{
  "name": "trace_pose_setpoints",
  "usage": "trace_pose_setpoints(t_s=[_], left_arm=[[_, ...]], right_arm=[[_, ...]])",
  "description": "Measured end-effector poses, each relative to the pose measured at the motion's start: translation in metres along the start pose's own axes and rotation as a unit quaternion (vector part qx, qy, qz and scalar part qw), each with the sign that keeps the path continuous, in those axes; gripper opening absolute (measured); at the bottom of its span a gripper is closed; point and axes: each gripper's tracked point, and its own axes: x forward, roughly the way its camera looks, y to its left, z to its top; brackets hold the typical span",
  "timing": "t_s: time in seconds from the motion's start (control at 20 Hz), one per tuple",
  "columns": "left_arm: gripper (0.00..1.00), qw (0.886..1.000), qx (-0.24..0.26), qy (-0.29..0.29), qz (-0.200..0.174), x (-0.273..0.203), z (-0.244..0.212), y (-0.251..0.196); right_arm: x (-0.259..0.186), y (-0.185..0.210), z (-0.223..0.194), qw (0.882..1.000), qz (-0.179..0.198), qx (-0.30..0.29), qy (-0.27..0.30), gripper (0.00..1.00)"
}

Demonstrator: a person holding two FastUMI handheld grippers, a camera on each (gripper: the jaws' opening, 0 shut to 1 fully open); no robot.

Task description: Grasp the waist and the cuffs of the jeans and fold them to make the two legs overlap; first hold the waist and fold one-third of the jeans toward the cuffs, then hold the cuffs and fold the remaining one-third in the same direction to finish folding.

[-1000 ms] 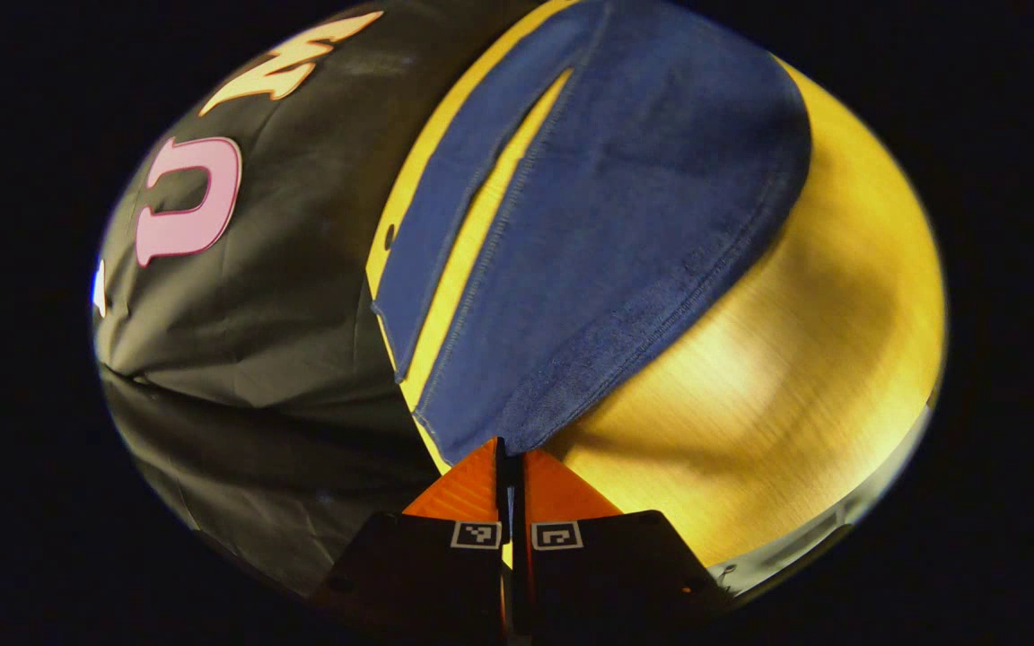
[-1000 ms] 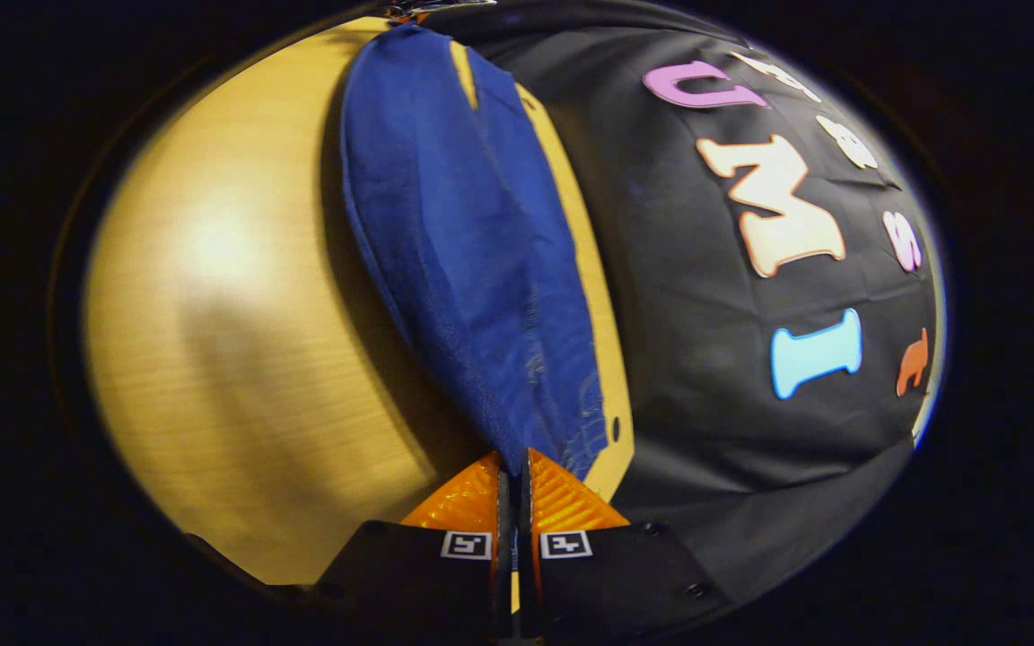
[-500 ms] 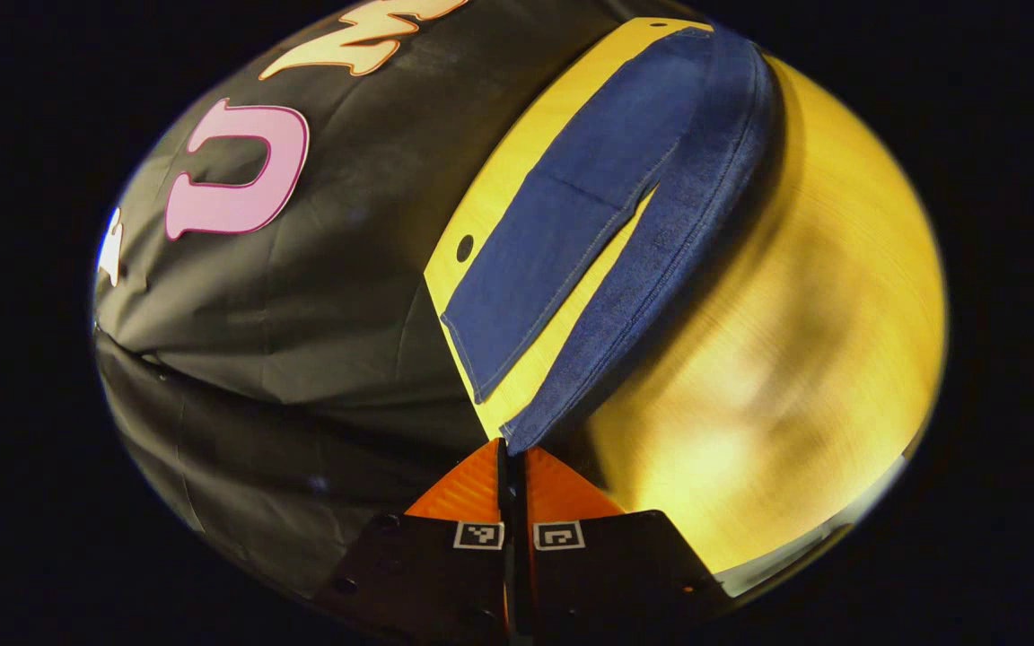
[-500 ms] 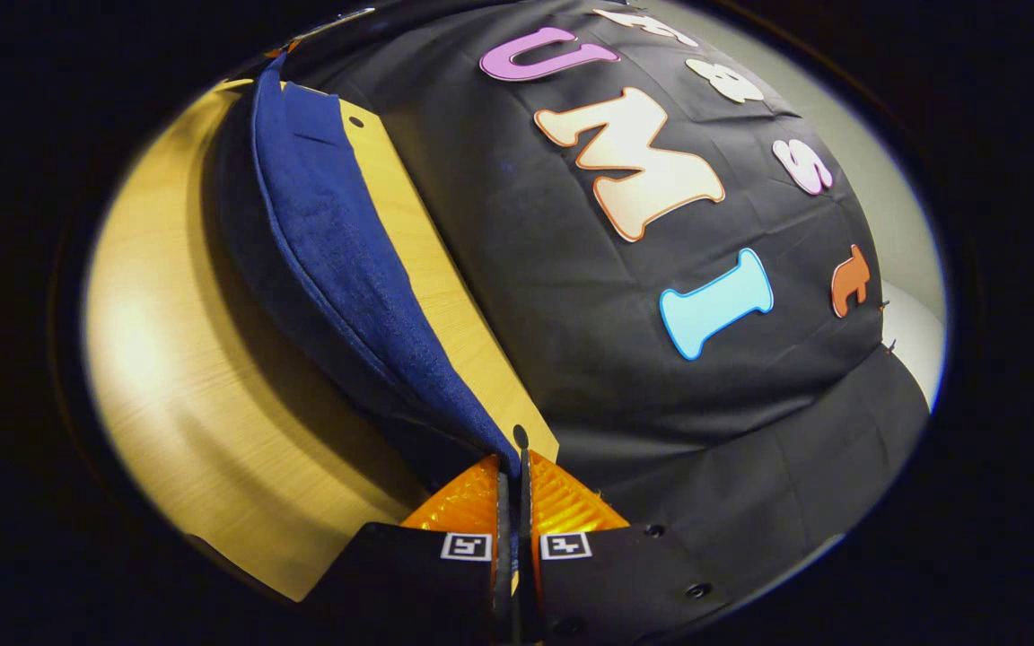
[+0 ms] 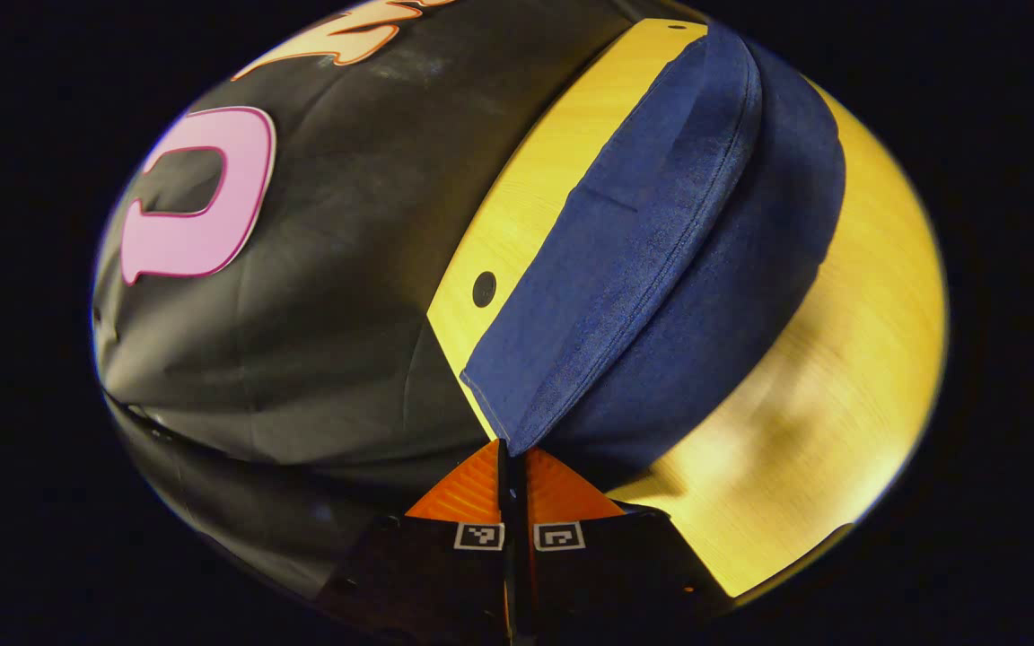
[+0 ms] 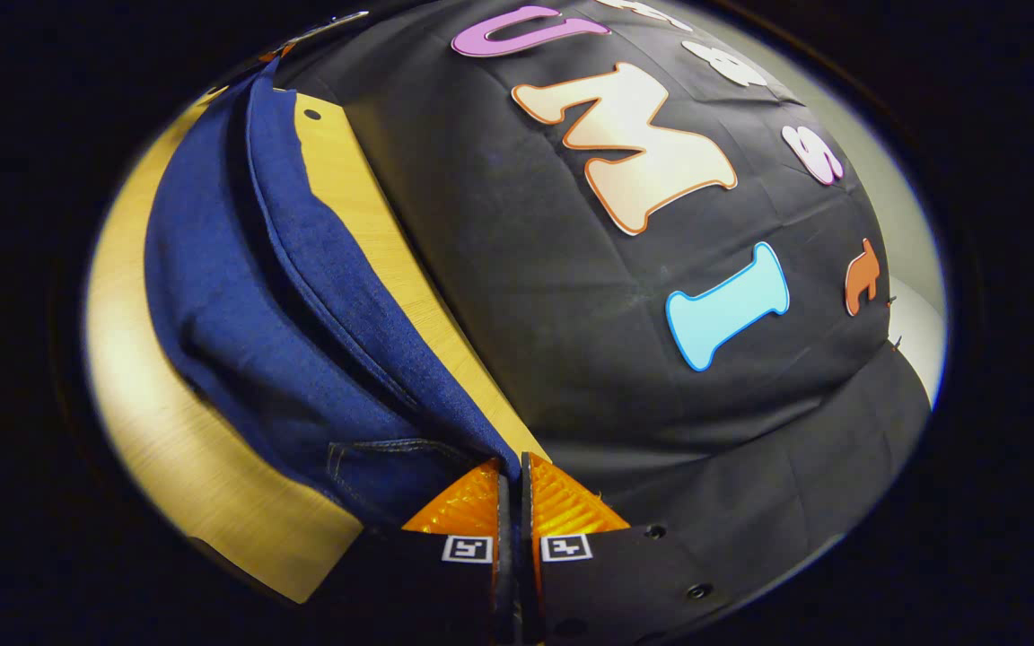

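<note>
Together, left gripper clamped on a jeans corner, right gripper pinched the opposite corner, denim lay doubled on the wooden counter.

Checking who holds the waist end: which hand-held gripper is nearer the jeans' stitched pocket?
Right. The right hand-held gripper pinches the jeans right beside the pocket; the left hand-held gripper pinches a plain corner at the far end.

Near leg carried over the far one

The jeans no longer show a strip of table between their legs: the lifted leg now covers the other, and a pocket comes into sight.
</note>
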Motion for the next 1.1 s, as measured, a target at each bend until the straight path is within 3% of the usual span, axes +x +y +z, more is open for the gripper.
trace_pose_setpoints(t_s=[0.4, 0.6, 0.75, 0.8, 0.95, 1.1], left_arm=[[0.00, 0.996, 0.045, 0.008, -0.070, 0.099, 0.032, 0.000], [0.02, 0.996, 0.059, -0.006, -0.066, 0.115, 0.048, 0.006], [1.00, 0.998, 0.050, -0.022, -0.035, 0.108, 0.058, 0.014], [0.92, 0.999, 0.031, -0.036, -0.022, 0.101, 0.062, 0.019], [0.94, 0.996, -0.057, -0.070, 0.017, 0.090, 0.059, 0.025], [0.94, 0.977, -0.186, -0.097, 0.027, 0.083, 0.059, 0.027]], right_arm=[[0.089, 0.047, 0.000, 0.999, 0.030, -0.013, 0.036, 0.05], [0.121, 0.080, -0.026, 0.994, 0.056, 0.015, 0.090, 0.05], [0.121, 0.051, -0.030, 0.993, 0.008, 0.055, 0.103, 0.76], [0.113, 0.038, -0.027, 0.992, -0.008, 0.084, 0.096, 1.00], [0.088, 0.000, -0.047, 0.974, -0.038, 0.199, 0.105, 1.00], [0.049, -0.004, -0.087, 0.936, -0.030, 0.326, 0.132, 1.00]])
